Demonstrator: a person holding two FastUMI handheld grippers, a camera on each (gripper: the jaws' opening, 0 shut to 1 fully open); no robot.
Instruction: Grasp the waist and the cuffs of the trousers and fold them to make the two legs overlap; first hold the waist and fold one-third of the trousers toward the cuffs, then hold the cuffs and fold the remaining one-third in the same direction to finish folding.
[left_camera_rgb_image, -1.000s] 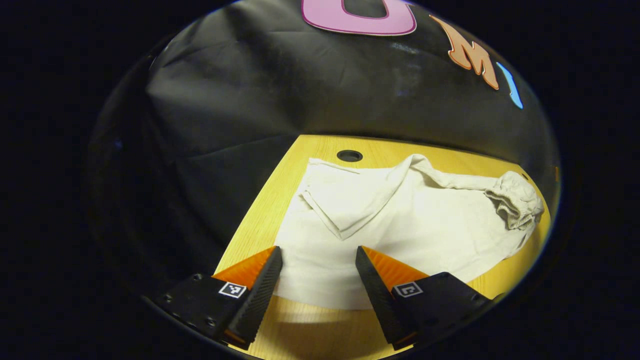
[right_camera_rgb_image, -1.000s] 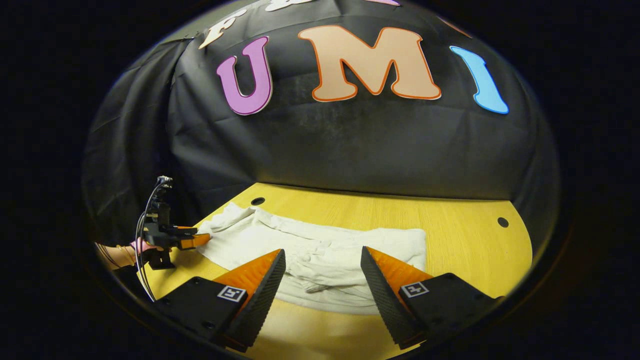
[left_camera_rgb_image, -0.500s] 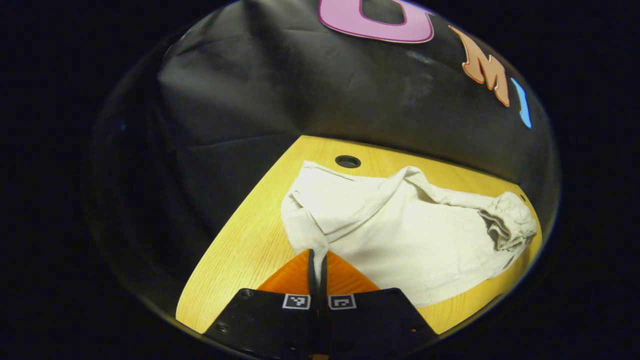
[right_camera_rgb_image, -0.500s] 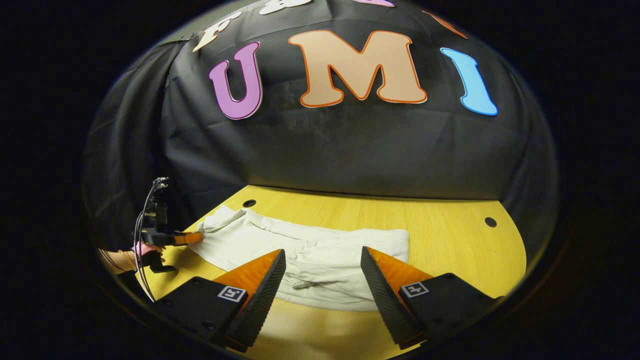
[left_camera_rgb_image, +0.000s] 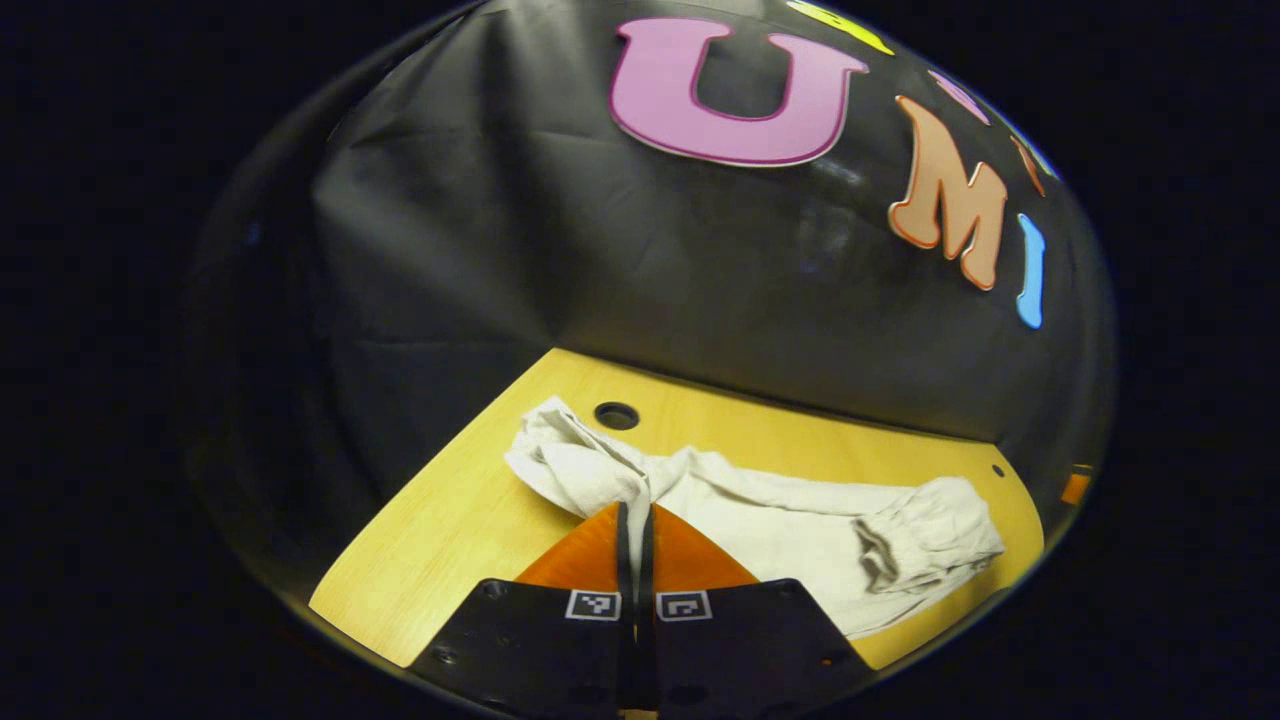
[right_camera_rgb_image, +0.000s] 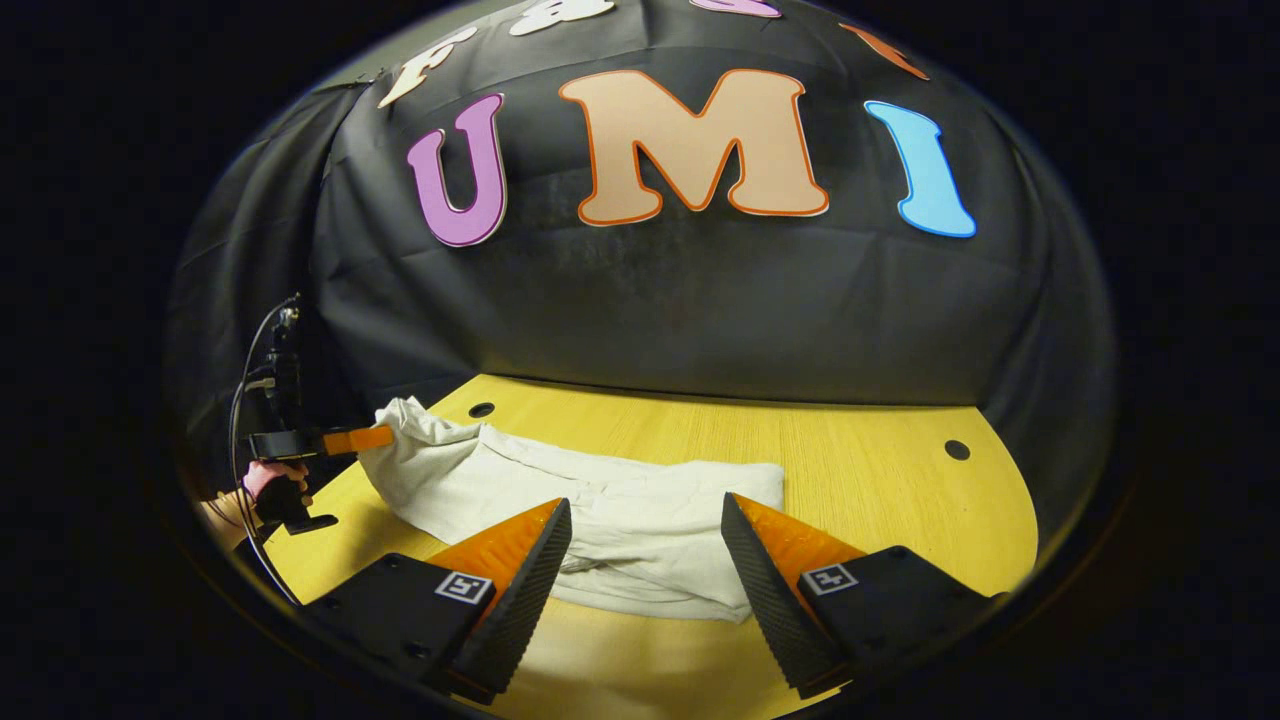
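White trousers (right_camera_rgb_image: 520, 485) lie lengthwise across the yellow wooden table (right_camera_rgb_image: 880, 490). In the left gripper view my left gripper (left_camera_rgb_image: 634, 510) is shut on the cuff end of the trousers (left_camera_rgb_image: 590, 475) and holds it raised off the table, so the cloth hangs in folds. The gathered waist (left_camera_rgb_image: 920, 545) lies crumpled at the far end. The right gripper view shows that same left gripper (right_camera_rgb_image: 355, 438) at the far left, with a hand (right_camera_rgb_image: 265, 480) holding it. My right gripper (right_camera_rgb_image: 645, 505) is open, hovering over the waist end of the trousers, with nothing between its fingers.
The table has a round hole (left_camera_rgb_image: 616, 415) just behind the lifted cuffs and another hole (right_camera_rgb_image: 956, 449) at the far right. The black cloth wall closes the table's back and left sides. Bare tabletop (right_camera_rgb_image: 900, 520) stretches right of the waist.
My left gripper went from open to shut on the cuff end, then lifted it, bunching the cloth. The right gripper stayed open and shifted slightly.
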